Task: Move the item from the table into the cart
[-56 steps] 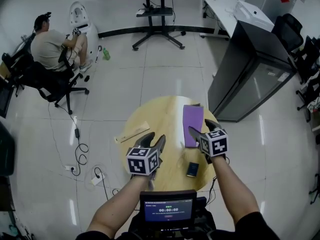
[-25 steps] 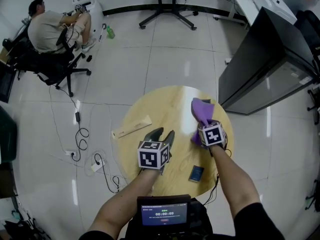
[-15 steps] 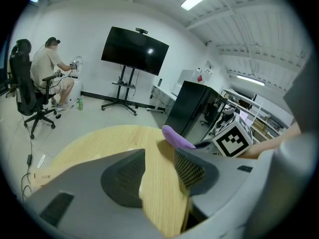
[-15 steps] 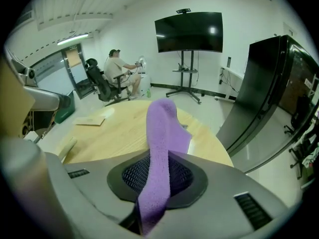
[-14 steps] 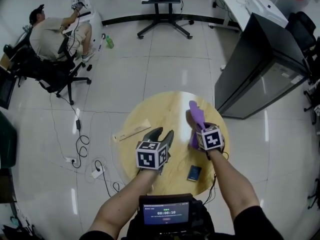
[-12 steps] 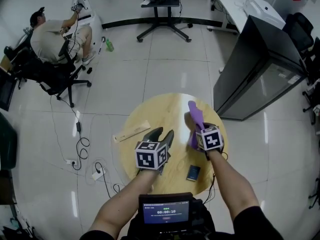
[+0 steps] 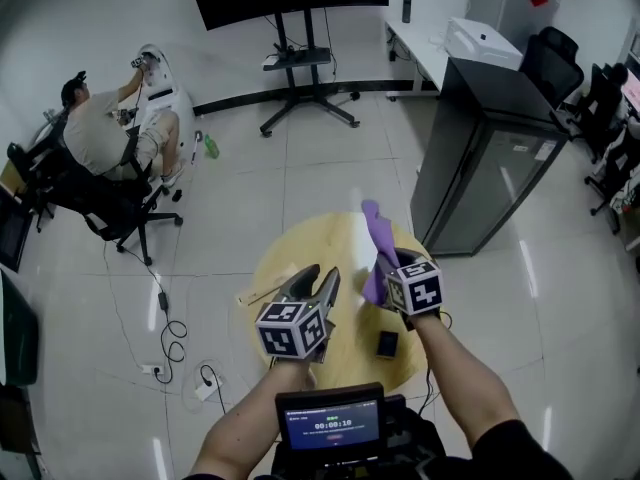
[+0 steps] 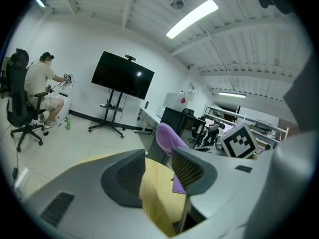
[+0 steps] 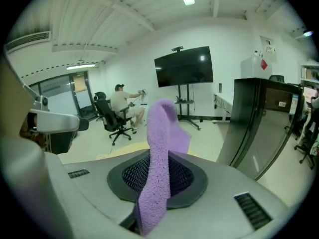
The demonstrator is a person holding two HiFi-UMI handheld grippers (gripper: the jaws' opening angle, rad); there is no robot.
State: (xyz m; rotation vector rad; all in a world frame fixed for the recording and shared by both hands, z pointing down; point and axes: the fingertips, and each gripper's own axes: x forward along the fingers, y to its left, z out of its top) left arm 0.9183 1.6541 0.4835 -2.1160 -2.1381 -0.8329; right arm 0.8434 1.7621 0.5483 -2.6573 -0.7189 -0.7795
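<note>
Both forearms reached forward over the table [image 7: 300,253]. Right gripper [image 7: 388,266] clamped the cloth [image 7: 373,233] (sticking up) above its right edge. Left gripper [image 7: 314,280] jaws stood apart, just narrowing, empty. Tiled floor [image 7: 300,168] all round.

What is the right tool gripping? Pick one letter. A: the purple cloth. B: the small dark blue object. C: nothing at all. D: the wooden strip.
A: the right gripper view shows the purple cloth pinched between the closed jaws of the right tool, held up off the round table.
</note>
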